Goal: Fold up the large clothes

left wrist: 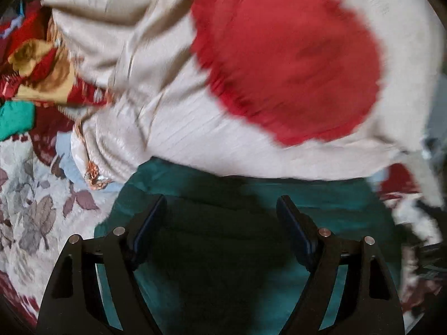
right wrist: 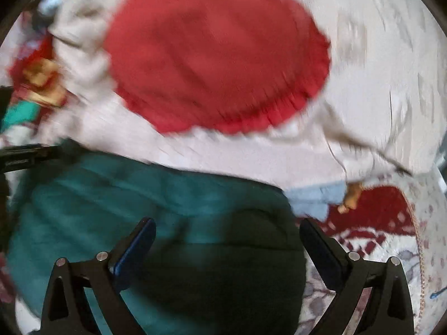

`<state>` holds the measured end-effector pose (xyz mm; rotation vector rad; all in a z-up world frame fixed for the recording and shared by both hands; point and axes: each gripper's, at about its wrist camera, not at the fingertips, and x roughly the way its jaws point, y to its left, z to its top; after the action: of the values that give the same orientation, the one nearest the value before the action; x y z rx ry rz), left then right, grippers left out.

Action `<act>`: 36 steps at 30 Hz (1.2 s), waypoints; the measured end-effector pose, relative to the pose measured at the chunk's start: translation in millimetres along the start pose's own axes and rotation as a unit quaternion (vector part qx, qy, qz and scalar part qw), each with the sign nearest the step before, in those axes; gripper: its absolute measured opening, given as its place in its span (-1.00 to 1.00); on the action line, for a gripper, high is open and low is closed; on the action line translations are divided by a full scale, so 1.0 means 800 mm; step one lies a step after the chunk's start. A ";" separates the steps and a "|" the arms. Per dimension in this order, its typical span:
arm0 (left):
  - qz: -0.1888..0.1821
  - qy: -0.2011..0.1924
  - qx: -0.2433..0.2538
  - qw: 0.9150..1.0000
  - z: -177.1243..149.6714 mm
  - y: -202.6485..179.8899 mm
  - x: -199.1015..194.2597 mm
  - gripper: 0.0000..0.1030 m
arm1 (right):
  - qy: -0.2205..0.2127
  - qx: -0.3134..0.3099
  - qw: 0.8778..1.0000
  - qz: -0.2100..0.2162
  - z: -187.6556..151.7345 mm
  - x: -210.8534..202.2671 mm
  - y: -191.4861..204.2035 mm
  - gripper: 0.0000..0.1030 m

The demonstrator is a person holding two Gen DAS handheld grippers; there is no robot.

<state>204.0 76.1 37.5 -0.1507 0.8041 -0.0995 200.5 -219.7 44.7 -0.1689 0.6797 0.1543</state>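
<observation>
A teal garment [left wrist: 321, 212] lies in a flat bundle right below both grippers; in the right wrist view the teal garment [right wrist: 117, 195] fills the lower left. Behind it lies a big cream cloth [left wrist: 173, 128] with a large red oval patch [left wrist: 287, 64]; the right wrist view shows that cream cloth [right wrist: 371, 78] and its red patch [right wrist: 215, 55] too. My left gripper [left wrist: 221, 199] hangs open above the teal fabric with nothing between its fingers. My right gripper [right wrist: 226, 221] is open as well, over the teal bundle's right edge. Both views are blurred.
A floral bedspread [left wrist: 30, 212] with grey and mauve leaves lies under everything. More clothes in red, gold and green are heaped at the far left [left wrist: 42, 78]. A light blue piece [right wrist: 313, 198] pokes out beside the teal bundle. A black part [right wrist: 22, 155] enters from the left edge.
</observation>
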 end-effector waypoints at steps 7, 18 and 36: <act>0.012 0.065 -0.012 0.998 -0.085 -0.037 0.035 0.61 | 0.034 0.055 0.994 0.085 -0.056 0.000 0.034 1.00; 0.014 0.004 -0.024 1.000 -0.099 -0.039 0.040 0.85 | -0.012 0.071 0.992 0.103 -0.099 0.013 0.027 1.00; 0.019 0.023 -0.013 0.999 -0.107 -0.042 0.021 0.88 | -0.015 0.056 0.996 0.072 -0.100 -0.015 0.033 0.99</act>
<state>153.1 32.3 -27.2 -0.1580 0.8540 -0.0563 137.4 -211.7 -12.0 -0.0097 0.6690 0.2562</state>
